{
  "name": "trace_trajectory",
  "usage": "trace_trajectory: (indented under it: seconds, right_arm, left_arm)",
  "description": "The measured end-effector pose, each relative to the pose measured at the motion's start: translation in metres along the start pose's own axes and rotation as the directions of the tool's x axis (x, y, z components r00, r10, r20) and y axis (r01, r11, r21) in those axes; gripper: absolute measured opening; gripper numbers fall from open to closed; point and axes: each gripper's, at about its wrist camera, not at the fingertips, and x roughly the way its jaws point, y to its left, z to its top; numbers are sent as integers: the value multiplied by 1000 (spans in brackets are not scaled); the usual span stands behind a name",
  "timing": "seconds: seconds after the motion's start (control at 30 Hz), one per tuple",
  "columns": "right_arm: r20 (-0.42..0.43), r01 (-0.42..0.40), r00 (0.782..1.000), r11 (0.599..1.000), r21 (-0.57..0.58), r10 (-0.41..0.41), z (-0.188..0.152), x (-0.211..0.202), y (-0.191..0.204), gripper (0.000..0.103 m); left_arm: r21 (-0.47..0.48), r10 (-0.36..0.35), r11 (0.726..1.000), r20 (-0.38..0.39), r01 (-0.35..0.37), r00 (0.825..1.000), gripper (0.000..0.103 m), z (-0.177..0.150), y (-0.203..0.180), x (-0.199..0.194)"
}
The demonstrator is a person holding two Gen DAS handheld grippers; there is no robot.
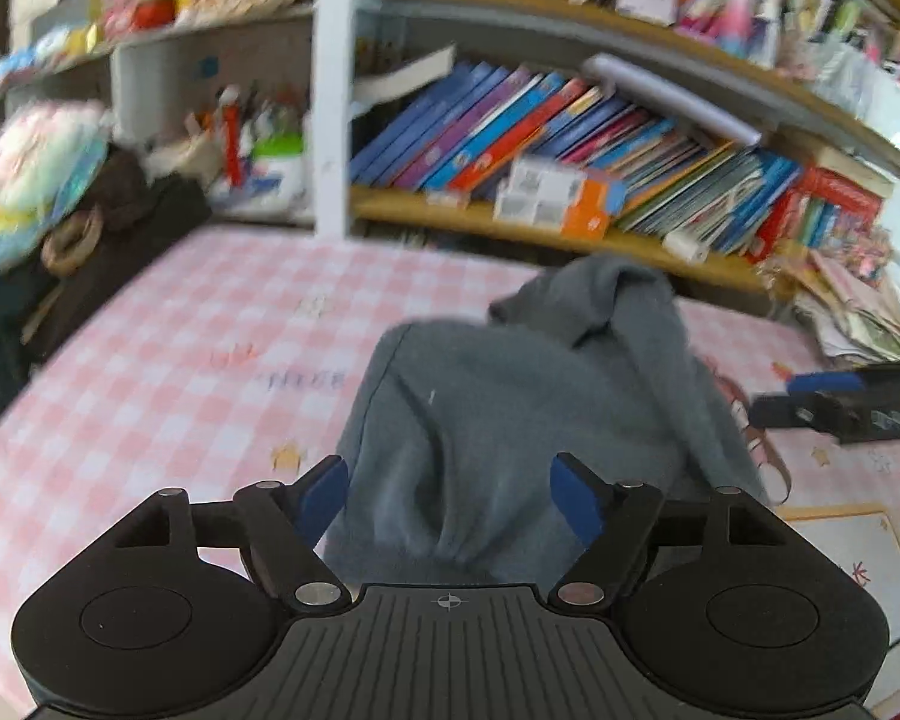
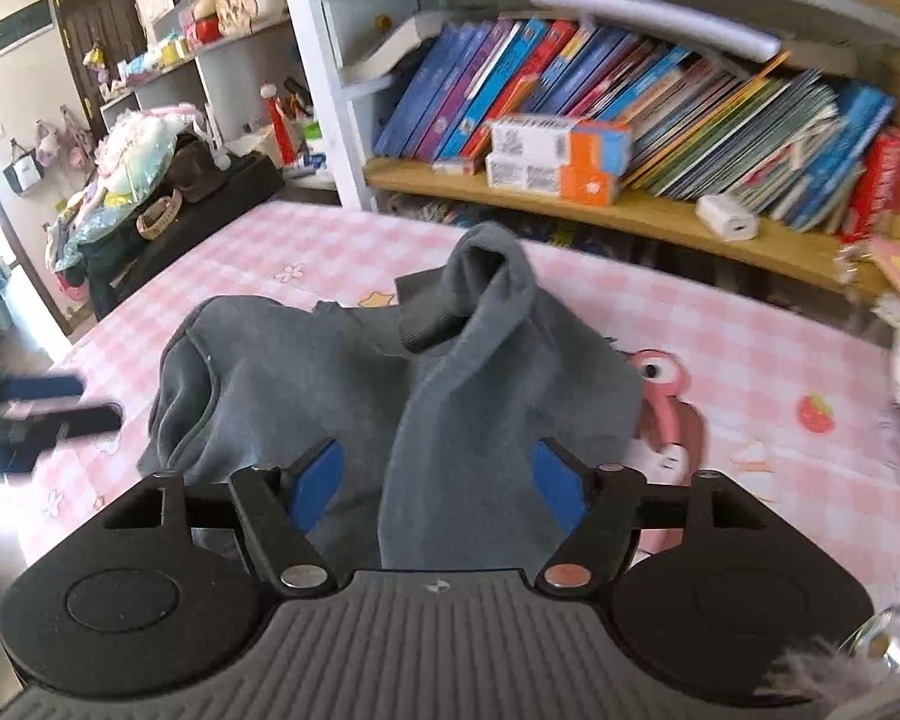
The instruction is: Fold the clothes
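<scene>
Both hand-held grippers, left (image 1: 450, 495) and right (image 2: 438, 483), are hovering with jaws apart and empty over the grey top (image 2: 342, 384), which is lying bunched on the tabletop (image 2: 720, 324), likely awaiting a grasp.

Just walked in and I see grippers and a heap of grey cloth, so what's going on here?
A person with a handheld gripper in each hand is folding a grey sweatshirt on a pink checked tablecloth in front of a bookshelf. Right now neither gripper holds it: the left gripper and the right gripper both hover open just above the near edge. The garment lies partly bunched, with one sleeve draped over its middle.
</scene>
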Motion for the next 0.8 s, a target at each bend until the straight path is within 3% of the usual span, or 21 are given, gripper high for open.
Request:
trace_trajectory:
  seconds: [0.13,0.2,0.23,0.27,0.3,0.47,0.57,0.6,0.7,0.8]
  right_arm:
    - [-87,53,995,998,-41,-57,1,49,6,68]
    - [-115,99,988,993,-68,-107,-5,64,5,59]
    - [-120,120,985,990,-72,-128,-8,68,2,50]
    - [-120,132,983,989,-66,-139,-11,69,-2,24]
    - [-118,141,982,989,-48,-146,-14,67,-7,8]
    - [-27,228,974,969,95,-226,-32,23,-41,6]
    - [-14,274,961,944,184,-276,-52,-6,-63,6]
    - [-25,292,956,932,213,-294,-61,-15,-70,6]
    - [-90,324,946,899,294,-311,-93,-35,-88,6]
    - [-156,315,948,879,358,-276,-123,-47,-89,6]
  left_arm:
    - [-110,-61,993,-114,48,992,76,-18,1,13]
    - [-124,-59,992,-172,38,983,76,-26,-2,22]
    - [-131,-58,991,-195,33,979,76,-28,-2,26]
    - [-137,-58,990,-218,28,974,76,-30,-3,31]
    - [-144,-59,989,-239,25,969,76,-32,-4,35]
    - [-177,-116,982,-266,69,957,71,-37,-8,46]
    - [-180,-144,979,-273,97,951,54,-36,-12,50]
    - [-179,-147,979,-277,99,950,48,-37,-14,52]
    - [-177,-142,980,-295,92,945,47,-39,-16,56]
    - [-168,-129,983,-310,79,942,47,-40,-18,60]
